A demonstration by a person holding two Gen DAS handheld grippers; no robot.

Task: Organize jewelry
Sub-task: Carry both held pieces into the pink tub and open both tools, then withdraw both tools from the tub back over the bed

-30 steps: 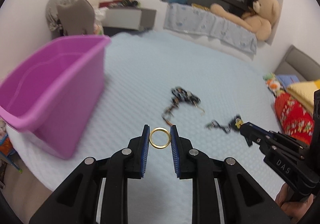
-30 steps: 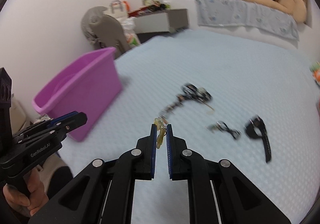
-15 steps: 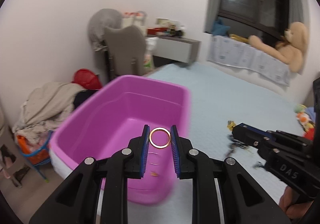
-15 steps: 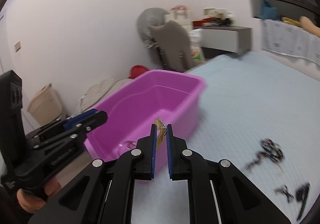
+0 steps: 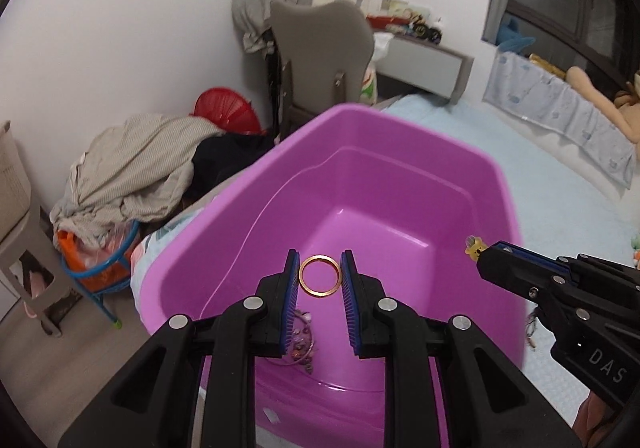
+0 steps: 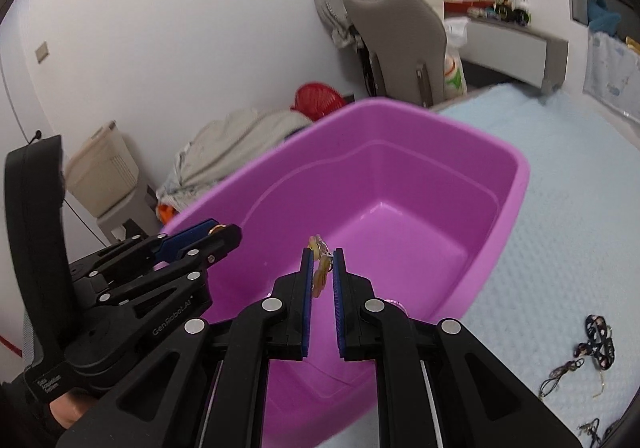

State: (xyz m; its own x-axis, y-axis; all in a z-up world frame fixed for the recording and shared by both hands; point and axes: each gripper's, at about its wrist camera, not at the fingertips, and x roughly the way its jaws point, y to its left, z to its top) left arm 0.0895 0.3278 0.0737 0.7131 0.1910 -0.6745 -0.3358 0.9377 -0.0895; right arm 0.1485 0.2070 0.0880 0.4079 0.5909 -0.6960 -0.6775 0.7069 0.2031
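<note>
My left gripper (image 5: 320, 276) is shut on a gold ring (image 5: 320, 276), held above the inside of the purple bin (image 5: 404, 171). A beaded piece of jewelry (image 5: 301, 344) lies on the bin floor beneath it. My right gripper (image 6: 321, 264) is shut on a small yellow charm piece (image 6: 320, 272), also over the purple bin (image 6: 420, 183). In the left wrist view the right gripper (image 5: 478, 252) comes in from the right with the yellow charm (image 5: 474, 248) at its tip. In the right wrist view the left gripper (image 6: 224, 234) enters from the left.
The bin sits at the corner of a light blue bed (image 6: 560, 215). More jewelry (image 6: 596, 340) lies on the bed to the right. Beyond the bed edge are a pile of clothes (image 5: 132, 163), a grey chair (image 5: 320, 47) and a red basket (image 5: 224, 107).
Both grippers have swung left from the jewelry on the bed to above the purple bin, each still holding its piece.
</note>
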